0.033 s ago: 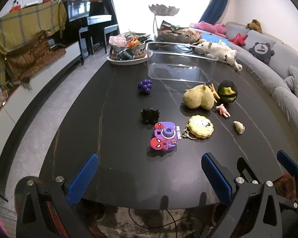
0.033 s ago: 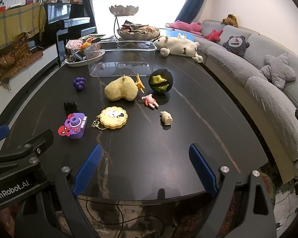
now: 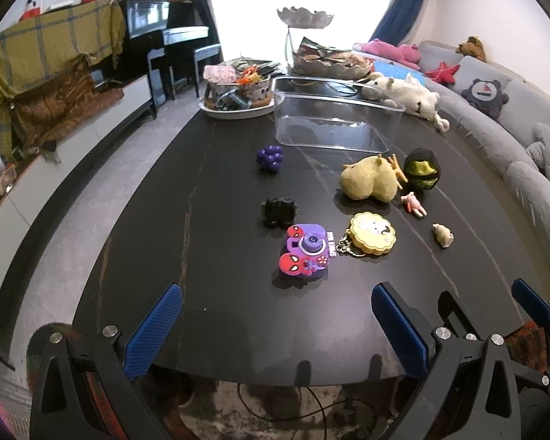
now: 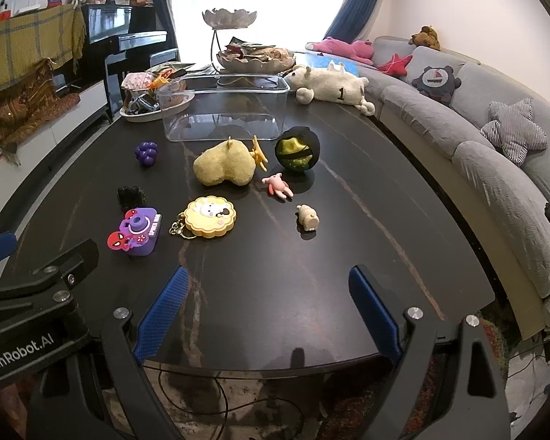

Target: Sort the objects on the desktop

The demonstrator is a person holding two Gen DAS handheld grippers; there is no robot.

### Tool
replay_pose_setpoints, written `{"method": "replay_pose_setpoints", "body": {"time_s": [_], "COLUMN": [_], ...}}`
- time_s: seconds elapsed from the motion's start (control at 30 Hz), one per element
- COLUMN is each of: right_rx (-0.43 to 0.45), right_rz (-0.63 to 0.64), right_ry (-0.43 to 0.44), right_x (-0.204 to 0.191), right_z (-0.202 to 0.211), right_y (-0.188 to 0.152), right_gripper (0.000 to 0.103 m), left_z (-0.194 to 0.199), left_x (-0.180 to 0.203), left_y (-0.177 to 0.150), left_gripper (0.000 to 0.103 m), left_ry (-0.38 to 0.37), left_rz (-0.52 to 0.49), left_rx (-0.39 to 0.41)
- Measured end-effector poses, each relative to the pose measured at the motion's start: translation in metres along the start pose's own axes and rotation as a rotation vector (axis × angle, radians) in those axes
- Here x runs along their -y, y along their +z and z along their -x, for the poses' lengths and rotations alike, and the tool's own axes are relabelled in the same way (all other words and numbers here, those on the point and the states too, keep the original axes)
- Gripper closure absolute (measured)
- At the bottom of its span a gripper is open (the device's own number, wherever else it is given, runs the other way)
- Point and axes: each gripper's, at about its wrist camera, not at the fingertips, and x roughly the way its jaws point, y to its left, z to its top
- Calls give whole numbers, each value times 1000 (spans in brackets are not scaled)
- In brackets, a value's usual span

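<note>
Left gripper [image 3: 275, 324]: jaws wide, nothing between, at the near edge of the dark table [image 3: 201, 293]. Right gripper [image 4: 269, 315]: jaws wide too, likewise empty. Ahead of the left jaws: purple toy camera [image 3: 306, 251], yellow lion keychain [image 3: 372, 233] just right, black figure [image 3: 278, 211] beyond. Ahead of the right jaws: small beige figure [image 4: 307, 216], pink pig [image 4: 278, 184]. Farther: yellow plush [image 4: 223, 163], green ball [image 4: 297, 149], purple grapes [image 4: 146, 152]. Farthest: clear bin [image 4: 223, 108].

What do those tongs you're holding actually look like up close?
Each pair has a black, angular frame with silver screw heads and two fingers faced with blue textured pads. The left tongs and right tongs look alike. White lettering on the left one's body reads GenRobot.AI. No sleeves show.
</note>
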Motion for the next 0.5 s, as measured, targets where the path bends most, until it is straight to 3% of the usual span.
{"method": "replay_pose_setpoints", "body": {"time_s": [0.2, 0.33, 0.5], "right_rx": [0, 1, 1], "right_rz": [-13, -22, -27], "right_ry": [6, 10, 13], "right_x": [3, 5, 7], "right_z": [-1, -1, -3], "right_y": [0, 0, 1], "right_gripper": [15, 15, 15], "left_z": [-4, -8, -6], "left_x": [-2, -2, 4], "left_y": [0, 1, 2], "left_gripper": [1, 1, 1], "left_ry": [-20, -62, -38], "left_rz": [36, 66, 43], "left_rx": [-15, -86, -74]}}
